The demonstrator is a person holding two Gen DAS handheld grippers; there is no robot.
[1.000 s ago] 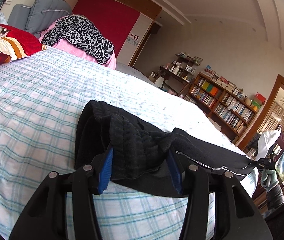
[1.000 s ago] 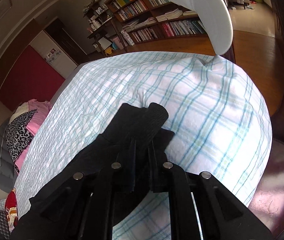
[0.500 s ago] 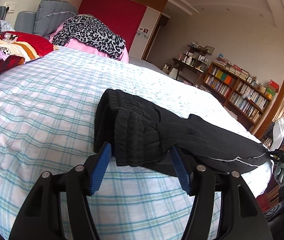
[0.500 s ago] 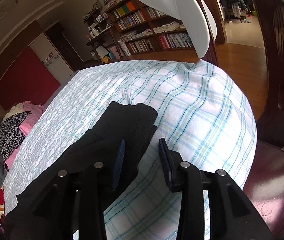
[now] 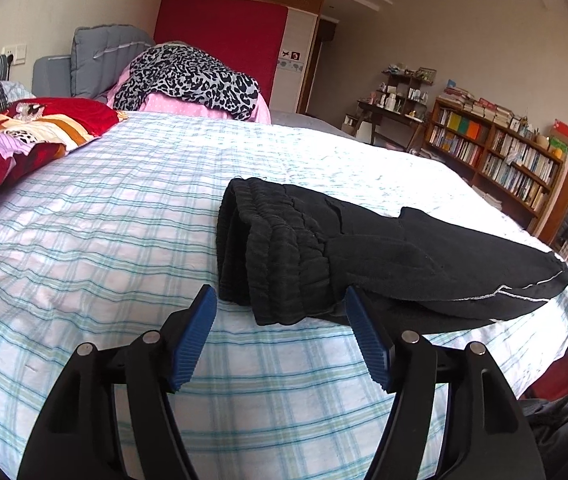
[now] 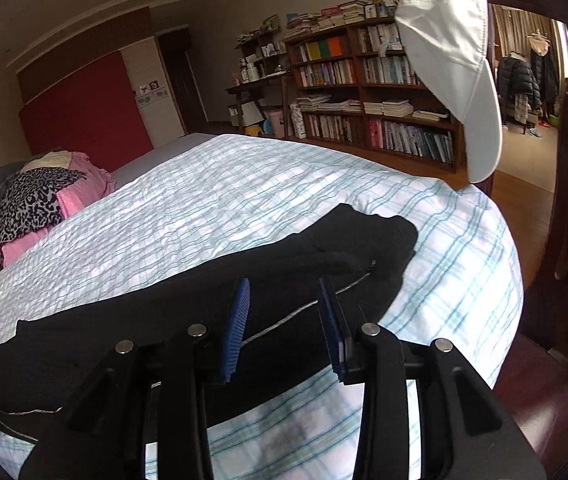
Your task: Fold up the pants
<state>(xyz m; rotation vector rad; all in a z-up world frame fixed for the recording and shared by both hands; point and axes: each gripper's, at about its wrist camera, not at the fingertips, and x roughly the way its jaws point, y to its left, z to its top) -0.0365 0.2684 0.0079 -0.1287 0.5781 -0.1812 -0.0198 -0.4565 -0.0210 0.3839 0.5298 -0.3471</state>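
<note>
Black pants (image 5: 324,252) lie folded lengthwise on the checked bed sheet (image 5: 104,220), ribbed waistband towards me in the left wrist view, legs running off to the right. My left gripper (image 5: 282,308) is open and empty, just short of the waistband. In the right wrist view the pants (image 6: 204,304) show their leg cuff end near the bed's corner. My right gripper (image 6: 284,296) is open and empty, its blue pads over the cuff end without holding it.
A heap of leopard-print and pink bedding (image 5: 192,80) and red patterned cloth (image 5: 16,136) sit at the head of the bed. A bookshelf (image 6: 372,92) lines the wall. A white cap (image 6: 456,60) hangs on a dark wooden post beside the bed's corner.
Both grippers have opened and let go of the pants, then drawn back a little. The pants now lie flat on the bed.
</note>
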